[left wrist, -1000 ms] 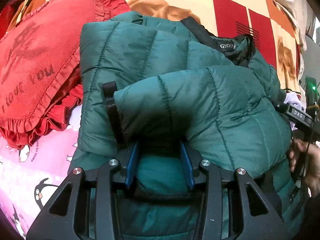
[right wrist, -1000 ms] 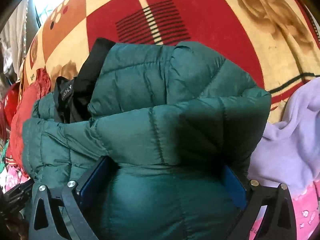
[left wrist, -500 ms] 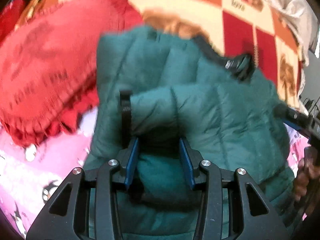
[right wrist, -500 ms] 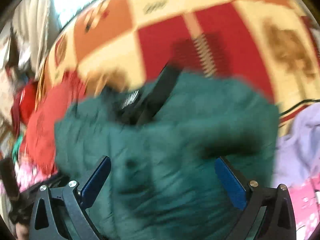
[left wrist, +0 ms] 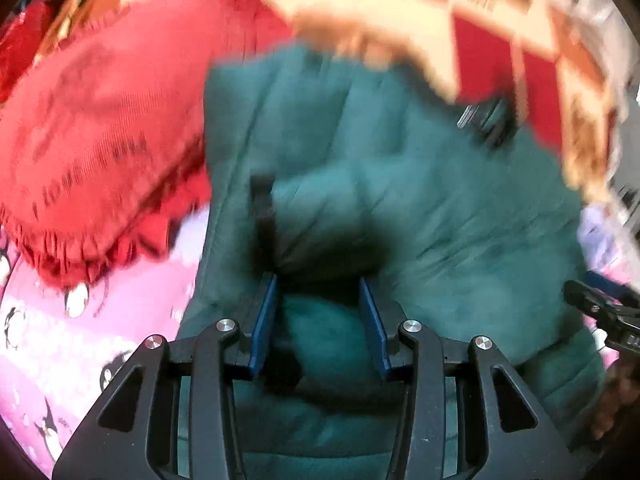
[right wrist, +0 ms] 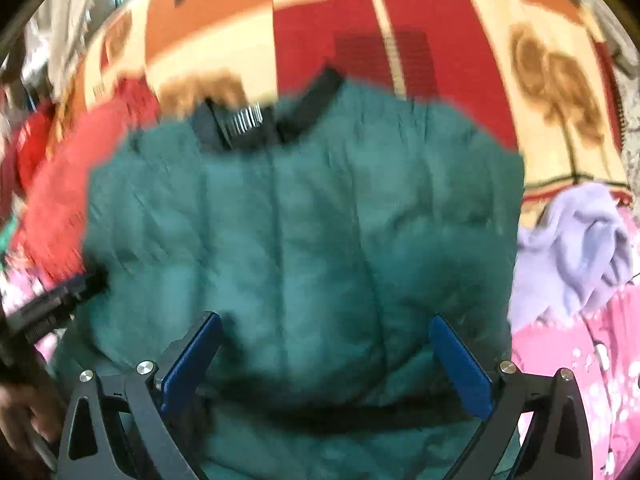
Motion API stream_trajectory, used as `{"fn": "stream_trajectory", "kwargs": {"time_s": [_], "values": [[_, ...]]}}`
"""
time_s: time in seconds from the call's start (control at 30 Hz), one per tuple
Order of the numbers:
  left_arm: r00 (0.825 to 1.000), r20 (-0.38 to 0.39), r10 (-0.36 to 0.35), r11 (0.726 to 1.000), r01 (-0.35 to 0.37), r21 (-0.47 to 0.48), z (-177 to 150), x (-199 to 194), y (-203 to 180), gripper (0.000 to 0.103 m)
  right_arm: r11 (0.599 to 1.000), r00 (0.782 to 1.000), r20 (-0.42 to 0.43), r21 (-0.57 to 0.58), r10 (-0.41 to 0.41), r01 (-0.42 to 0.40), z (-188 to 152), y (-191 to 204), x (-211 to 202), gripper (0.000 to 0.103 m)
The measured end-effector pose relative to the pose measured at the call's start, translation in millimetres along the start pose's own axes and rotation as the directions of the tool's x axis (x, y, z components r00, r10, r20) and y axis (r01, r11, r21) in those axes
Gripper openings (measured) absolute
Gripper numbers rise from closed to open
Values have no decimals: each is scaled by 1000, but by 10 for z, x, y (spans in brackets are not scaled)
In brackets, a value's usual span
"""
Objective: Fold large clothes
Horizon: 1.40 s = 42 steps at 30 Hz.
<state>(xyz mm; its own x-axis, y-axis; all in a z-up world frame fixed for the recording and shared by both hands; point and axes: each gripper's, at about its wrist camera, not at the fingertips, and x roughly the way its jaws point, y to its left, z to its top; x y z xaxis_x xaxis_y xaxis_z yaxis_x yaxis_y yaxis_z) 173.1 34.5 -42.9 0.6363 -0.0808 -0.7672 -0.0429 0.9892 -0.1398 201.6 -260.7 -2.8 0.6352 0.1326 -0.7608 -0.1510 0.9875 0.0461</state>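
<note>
A dark green quilted puffer jacket point(left wrist: 420, 184) lies folded on the bed, its black collar point(right wrist: 248, 124) at the far end. My left gripper point(left wrist: 318, 300) is half closed, its blue pads on either side of a fold of the jacket's near edge. My right gripper point(right wrist: 324, 344) is wide open just above the jacket point(right wrist: 304, 216), with the fabric between and below its blue pads point(right wrist: 460, 364). Both views are motion-blurred. The right gripper's tip shows at the right edge of the left wrist view point(left wrist: 600, 312).
A red frilled cushion point(left wrist: 92, 152) lies left of the jacket. A lilac garment point(right wrist: 576, 240) lies to its right. Under them is a red, orange and cream blanket point(right wrist: 440, 40) and a pink printed sheet point(left wrist: 72, 336).
Both grippers have pulled back toward me, so more of the jacket shows. The right gripper has come off the fold it straddled and the fold has flattened.
</note>
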Motion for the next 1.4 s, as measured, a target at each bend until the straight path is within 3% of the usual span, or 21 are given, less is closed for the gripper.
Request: {"fn": "stream_trajectory", "kwargs": {"time_s": [0.07,0.1,0.2,0.47,0.6,0.7,0.83,1.0,1.17,1.23,1.4], "values": [[999,-29,-21,999,19,-47,-11,92,81,63,1000,998,-70,-4,11,-12,-68,-62,209,103],[999,-32,-23,997,20,-68,7,94,110,71,1000,998,-62,3,22,-22,-80,-82,225,103],[997,-46,-69,990,62,-125,3,123,237,72,1000,998,-54,1,16,-16,-86,-82,209,103],[998,19,-60,992,62,-113,40,-89,279,72,1000,1000,-29,-17,2,-2,-64,47,85,103],[998,41,-54,994,58,-90,32,-352,472,72,1000,999,33,-20,24,-23,-122,-6,-344,103],[999,11,-41,998,41,-46,-64,-476,605,72,999,999,-41,-22,35,-36,-356,-114,-512,103],[1000,-31,-2,1000,3,26,-320,-627,658,72,996,974,-224,-82,22,-41,-903,-238,-481,103],[996,-84,-29,997,35,71,-820,-873,869,72,996,980,-199,-82,23,-40,-1309,-399,-860,103],[997,-81,-5,997,11,81,-1132,-996,935,72,994,973,-211,71,92,-79,-1738,-855,-1080,103],[996,-85,-1,999,6,53,-1213,-1053,956,73,986,974,-188,127,128,-105,-1869,-996,-1173,103],[995,-94,-16,1000,16,-8,-1412,-1159,937,80,976,971,-140,132,192,-173,-2122,-995,-1332,103]]}}
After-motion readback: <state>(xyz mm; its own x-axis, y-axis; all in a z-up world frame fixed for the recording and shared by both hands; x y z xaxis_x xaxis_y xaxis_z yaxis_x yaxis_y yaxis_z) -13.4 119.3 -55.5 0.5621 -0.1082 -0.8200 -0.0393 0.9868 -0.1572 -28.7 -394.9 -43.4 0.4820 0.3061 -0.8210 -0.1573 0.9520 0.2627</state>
